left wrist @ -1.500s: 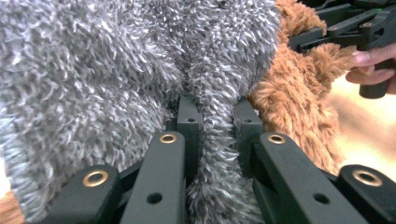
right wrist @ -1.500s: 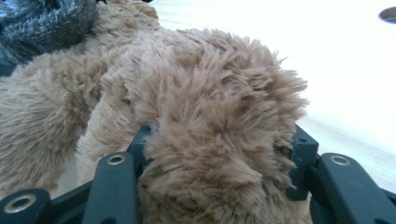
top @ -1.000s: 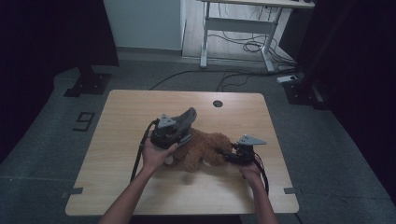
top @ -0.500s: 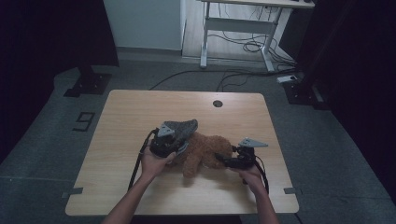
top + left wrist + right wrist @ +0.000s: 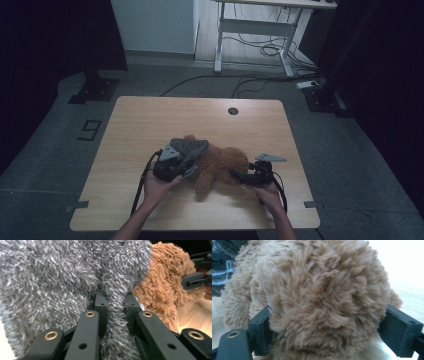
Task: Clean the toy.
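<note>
Left fingers (image 5: 113, 310): my 2 black fingers are pinched tight on a fold of the grey fuzzy cloth (image 5: 62, 282); the pile bulges out on both sides of the pinch.
Left gripper on the table: in the high view my left gripper (image 5: 176, 165) sits at the left end of the toy, with the grey cloth (image 5: 189, 146) draped over it and over the toy's upper left part.
Right fingers (image 5: 329, 332): they stand wide apart, 1 on each side of a round brown lobe of the plush bear (image 5: 312, 295). They have just been opening. The left one lies against the fur; the right one sits at the fur's edge, and I cannot tell whether it presses.
Right gripper on the table: in the high view my right gripper (image 5: 252, 176) points left into the bear's right end, its grey 3-cornered plate on top.
Plush bear (image 5: 220, 165): brown, shaggy, lying on the table between my 2 grippers, nearer the front edge than the back.
Table (image 5: 150, 120): light wood, with a round dark hole near the back edge.
Floor: grey, with cables trailing toward a white desk frame behind the table.
</note>
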Motion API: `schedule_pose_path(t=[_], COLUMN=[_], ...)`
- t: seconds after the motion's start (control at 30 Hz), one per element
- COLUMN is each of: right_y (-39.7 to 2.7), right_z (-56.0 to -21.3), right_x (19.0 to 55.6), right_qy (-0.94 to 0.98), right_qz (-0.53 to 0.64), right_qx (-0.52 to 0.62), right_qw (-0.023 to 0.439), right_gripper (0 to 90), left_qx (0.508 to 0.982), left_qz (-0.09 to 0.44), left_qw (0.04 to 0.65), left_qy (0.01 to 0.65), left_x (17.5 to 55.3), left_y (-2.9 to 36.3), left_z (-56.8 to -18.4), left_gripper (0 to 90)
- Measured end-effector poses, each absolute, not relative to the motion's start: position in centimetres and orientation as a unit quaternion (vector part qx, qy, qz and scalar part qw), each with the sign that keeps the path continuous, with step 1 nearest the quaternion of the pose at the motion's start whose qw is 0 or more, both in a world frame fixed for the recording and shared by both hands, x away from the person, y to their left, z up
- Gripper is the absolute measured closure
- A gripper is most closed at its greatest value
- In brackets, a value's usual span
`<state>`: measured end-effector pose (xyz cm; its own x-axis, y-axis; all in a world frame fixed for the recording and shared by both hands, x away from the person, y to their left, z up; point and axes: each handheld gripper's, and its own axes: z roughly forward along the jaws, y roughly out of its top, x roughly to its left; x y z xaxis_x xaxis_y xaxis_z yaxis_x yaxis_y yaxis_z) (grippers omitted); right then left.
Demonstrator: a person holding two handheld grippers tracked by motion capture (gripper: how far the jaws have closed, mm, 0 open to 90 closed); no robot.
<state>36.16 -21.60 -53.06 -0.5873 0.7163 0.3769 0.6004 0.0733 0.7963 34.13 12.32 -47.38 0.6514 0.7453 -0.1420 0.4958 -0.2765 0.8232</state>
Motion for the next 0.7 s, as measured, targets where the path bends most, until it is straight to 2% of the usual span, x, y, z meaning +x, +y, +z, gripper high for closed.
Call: schedule_pose_path(t=[0.13, 0.3, 0.37, 0.57, 0.67, 0.7], right_y=[-21.6, -21.4, -21.1, -20.3, -20.1, -20.1], right_z=[-53.0, -53.4, -53.4, -53.8, -53.8, -53.8], right_x=[36.0, 35.8, 36.1, 37.7, 38.1, 38.3], right_qy=[0.736, 0.740, 0.736, 0.724, 0.723, 0.720], right_qz=[0.506, 0.510, 0.514, 0.528, 0.529, 0.531], right_qx=[0.447, 0.435, 0.437, 0.436, 0.437, 0.438], right_qw=[0.053, 0.057, 0.064, 0.084, 0.083, 0.086], right_gripper=[16.6, 30.6, 32.5, 34.6, 34.6, 34.2], left_qx=[0.787, 0.784, 0.782, 0.776, 0.777, 0.784], left_qz=[0.137, 0.143, 0.152, 0.146, 0.155, 0.175], left_qw=[0.454, 0.457, 0.455, 0.450, 0.446, 0.440], left_qy=[0.393, 0.394, 0.398, 0.417, 0.416, 0.403], left_x=[33.9, 33.7, 34.1, 35.6, 35.7, 35.7], left_y=[12.3, 12.3, 12.3, 12.8, 12.5, 11.6], left_z=[-47.3, -47.5, -47.5, -46.7, -45.9, -44.8], left_gripper=[77.8, 77.8, 77.7, 77.6, 77.4, 77.2])
